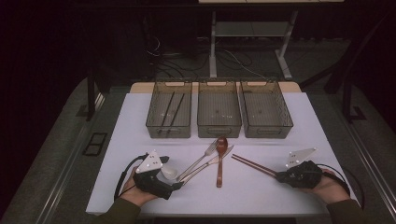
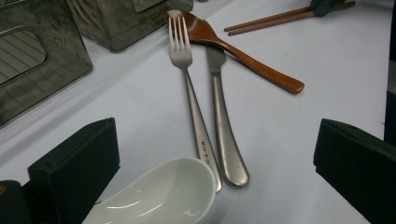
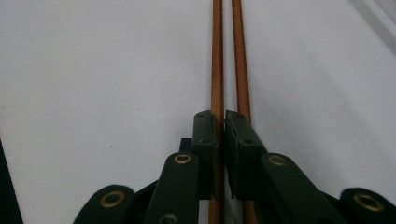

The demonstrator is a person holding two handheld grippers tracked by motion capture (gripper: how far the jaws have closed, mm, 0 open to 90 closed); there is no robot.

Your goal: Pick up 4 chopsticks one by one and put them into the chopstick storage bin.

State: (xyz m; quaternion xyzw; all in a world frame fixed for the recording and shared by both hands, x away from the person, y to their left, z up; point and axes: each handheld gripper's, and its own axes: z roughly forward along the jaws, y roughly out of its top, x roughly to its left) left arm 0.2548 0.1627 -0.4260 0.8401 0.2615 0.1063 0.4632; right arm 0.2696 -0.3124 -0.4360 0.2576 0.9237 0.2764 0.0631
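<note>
A smooth white table [image 1: 280, 196] stands in a dark room, three ribbed translucent bins [image 1: 218, 114] along its far edge. The left gripper [image 1: 180, 184], jaws spread, flanks a glossy white ceramic spoon [image 2: 163, 196]. At near right, the right gripper [image 1: 276, 176] is pinched on slim brown wooden chopsticks [image 1: 250, 163] lying flat

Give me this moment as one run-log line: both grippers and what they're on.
left gripper: open around white ceramic spoon | right gripper: shut on wooden chopsticks | trays: far side
</note>
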